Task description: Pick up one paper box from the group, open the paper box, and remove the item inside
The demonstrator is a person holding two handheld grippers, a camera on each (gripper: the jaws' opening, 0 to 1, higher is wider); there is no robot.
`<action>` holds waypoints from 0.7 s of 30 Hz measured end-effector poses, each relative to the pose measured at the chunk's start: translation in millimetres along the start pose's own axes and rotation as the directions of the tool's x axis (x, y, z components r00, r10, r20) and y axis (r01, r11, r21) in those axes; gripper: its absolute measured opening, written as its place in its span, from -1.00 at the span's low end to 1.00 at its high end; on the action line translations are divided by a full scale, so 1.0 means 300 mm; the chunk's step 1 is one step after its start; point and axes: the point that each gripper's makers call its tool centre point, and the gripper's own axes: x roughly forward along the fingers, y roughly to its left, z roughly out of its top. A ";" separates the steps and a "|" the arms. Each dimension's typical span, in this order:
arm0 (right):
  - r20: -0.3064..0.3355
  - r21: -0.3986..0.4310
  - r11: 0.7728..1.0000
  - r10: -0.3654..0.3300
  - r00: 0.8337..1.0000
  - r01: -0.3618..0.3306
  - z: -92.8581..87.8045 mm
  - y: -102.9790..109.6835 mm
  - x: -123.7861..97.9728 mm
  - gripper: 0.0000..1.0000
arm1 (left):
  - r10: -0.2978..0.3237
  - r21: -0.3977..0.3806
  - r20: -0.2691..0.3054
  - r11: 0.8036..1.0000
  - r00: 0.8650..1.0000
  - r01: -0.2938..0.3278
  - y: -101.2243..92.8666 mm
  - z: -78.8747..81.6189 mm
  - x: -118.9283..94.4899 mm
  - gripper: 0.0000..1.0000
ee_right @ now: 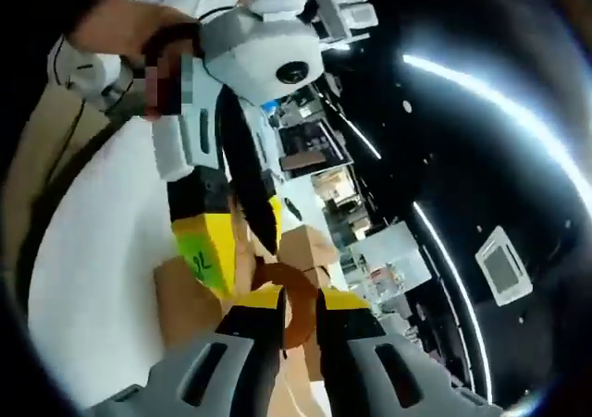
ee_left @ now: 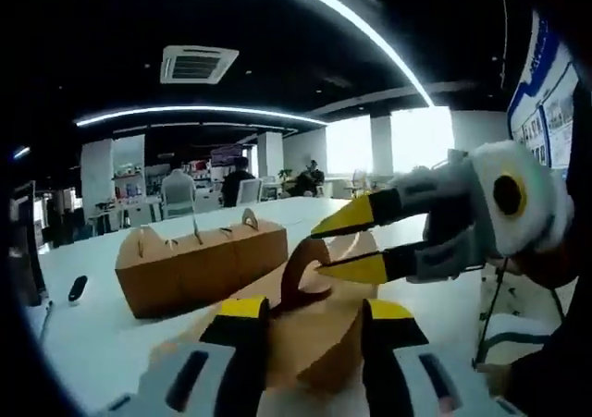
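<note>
Both grippers at one paper box (ee_left: 305, 334) on the white table (ee_left: 83, 334)

The left gripper (ee_left: 313, 313) straddles the near box, jaws wide on either side of it. The right gripper (ee_right: 298, 304) has pinched its curved brown handle tab (ee_left: 310, 274) — jaws nearly closed. A row of boxes (ee_left: 199, 260) sits beyond, to the left.
</note>
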 end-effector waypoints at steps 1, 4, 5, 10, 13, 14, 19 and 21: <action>-0.018 -0.019 1.000 -0.006 1.000 0.006 -0.007 -0.003 0.003 -0.70 | 0.002 0.018 0.013 1.000 1.000 -0.002 0.000 0.005 0.004 -0.18; -0.037 -0.052 0.999 -0.007 0.999 0.005 -0.026 -0.004 0.011 -0.70 | -0.010 0.089 0.012 0.996 1.000 0.009 -0.007 0.008 0.006 -0.18; -0.038 -0.056 0.998 -0.006 0.999 0.004 -0.027 -0.004 0.011 -0.70 | -0.012 0.098 0.008 0.995 1.000 0.012 -0.008 0.007 0.006 -0.18; -0.050 -0.136 0.991 0.013 0.999 -0.020 -0.025 0.012 0.005 -0.70 | -0.026 0.126 -0.019 0.992 0.999 0.028 -0.011 0.005 0.003 -0.18; -0.077 -0.229 0.973 -0.006 0.997 -0.012 -0.037 0.012 0.005 -0.69 | -0.030 0.142 -0.024 0.989 0.999 0.033 -0.017 0.002 0.007 -0.12; -0.087 -0.255 0.967 -0.009 0.996 -0.013 -0.043 0.017 0.007 -0.68 | -0.035 0.147 -0.025 0.988 0.999 0.039 -0.021 0.000 0.009 -0.09; -0.098 -0.338 0.941 -0.064 0.993 0.028 -0.058 0.010 0.017 -0.61 | -0.058 0.195 -0.028 0.979 0.998 0.062 -0.032 -0.005 0.011 -0.05; -0.087 -0.334 0.941 -0.092 0.992 0.058 -0.049 -0.008 0.012 -0.61 | -0.064 0.201 -0.028 0.977 0.998 0.069 -0.030 -0.006 0.010 -0.05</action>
